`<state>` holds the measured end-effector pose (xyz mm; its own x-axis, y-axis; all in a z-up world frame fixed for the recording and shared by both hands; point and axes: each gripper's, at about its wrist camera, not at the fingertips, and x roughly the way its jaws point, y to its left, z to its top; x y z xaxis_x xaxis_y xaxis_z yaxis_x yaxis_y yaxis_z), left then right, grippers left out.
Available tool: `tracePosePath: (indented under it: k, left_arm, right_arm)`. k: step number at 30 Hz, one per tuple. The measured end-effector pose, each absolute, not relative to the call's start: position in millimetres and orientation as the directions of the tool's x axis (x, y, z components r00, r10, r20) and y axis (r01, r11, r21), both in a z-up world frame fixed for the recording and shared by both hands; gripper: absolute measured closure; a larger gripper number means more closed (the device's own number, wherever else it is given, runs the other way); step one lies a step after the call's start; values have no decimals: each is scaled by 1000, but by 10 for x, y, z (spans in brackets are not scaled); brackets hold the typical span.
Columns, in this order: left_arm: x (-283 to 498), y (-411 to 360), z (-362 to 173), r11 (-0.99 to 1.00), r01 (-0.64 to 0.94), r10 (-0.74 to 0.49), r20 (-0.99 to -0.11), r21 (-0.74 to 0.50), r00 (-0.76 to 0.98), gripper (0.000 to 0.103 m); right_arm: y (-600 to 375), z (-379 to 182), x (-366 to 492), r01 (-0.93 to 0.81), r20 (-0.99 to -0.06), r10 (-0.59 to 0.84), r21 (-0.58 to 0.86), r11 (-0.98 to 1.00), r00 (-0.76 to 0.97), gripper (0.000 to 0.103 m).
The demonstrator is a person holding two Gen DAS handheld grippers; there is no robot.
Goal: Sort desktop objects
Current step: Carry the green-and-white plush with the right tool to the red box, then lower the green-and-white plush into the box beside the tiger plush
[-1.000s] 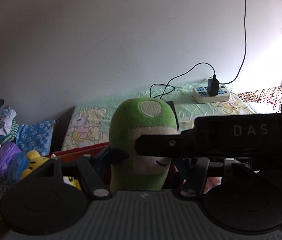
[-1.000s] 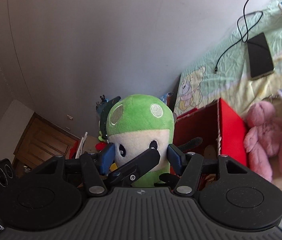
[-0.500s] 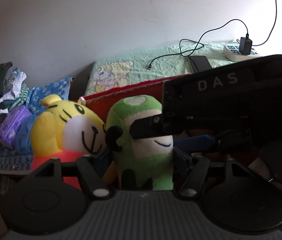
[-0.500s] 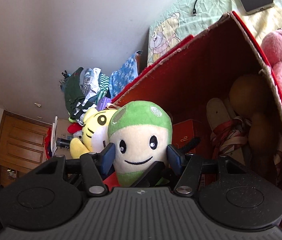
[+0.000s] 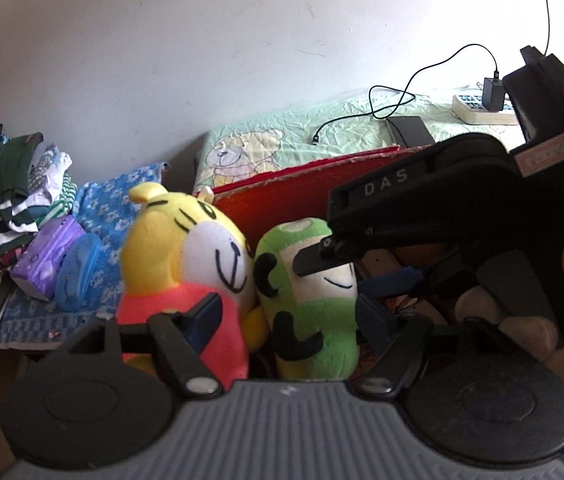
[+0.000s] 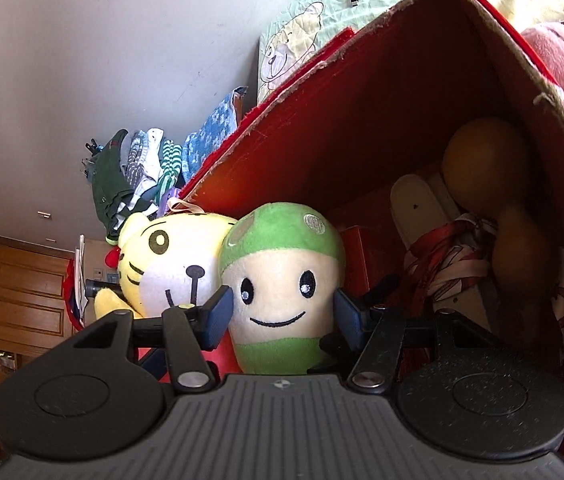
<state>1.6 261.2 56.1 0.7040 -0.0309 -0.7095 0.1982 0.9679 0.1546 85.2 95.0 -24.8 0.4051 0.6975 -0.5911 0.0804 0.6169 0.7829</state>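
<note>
two plush toys now sit side by side at the near left corner of the red box [image 6: 462,92]: a green toy [image 6: 282,284] and a yellow tiger [image 6: 161,256], touching. the right gripper [image 6: 282,316] brackets the green toy, its blue pads just beside the cheeks with slight gaps, so it looks let go. the left gripper [image 5: 288,320] is spread wide, its left pad in front of the tiger's red shirt, its right pad beside the green toy, gripping nothing. judging by this, the placing step is ending. next, both tools should lift straight out without dragging the toy, then seek another loose object, perhaps the pink plush [image 6: 562,60] outside the box's right wall.
</note>
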Motion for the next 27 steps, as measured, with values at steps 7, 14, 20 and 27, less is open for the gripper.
tracePosePath:
  k: [7,14,20,27]
  left_arm:
    - [48,2620,540,969,219,-75,-715,111,695,29]
    - [157,2598,418,973,207,-65,-740,101,669,28]
    - [137,2637,469,975,204,-74,-737,88,672,27]
    - [133,2665,550,982,179,-79,-721,63,688,27]
  right_arm:
    - [1019,-218,861,31,-609,696,761,648,381,41]
    - [853,-243,842,75,-561,723,808,585,403,36]
    - [772,-157,796,60,-533,722,820,569,440,34]
    - [768,-102,754,40,-528,710,814,580,466,35]
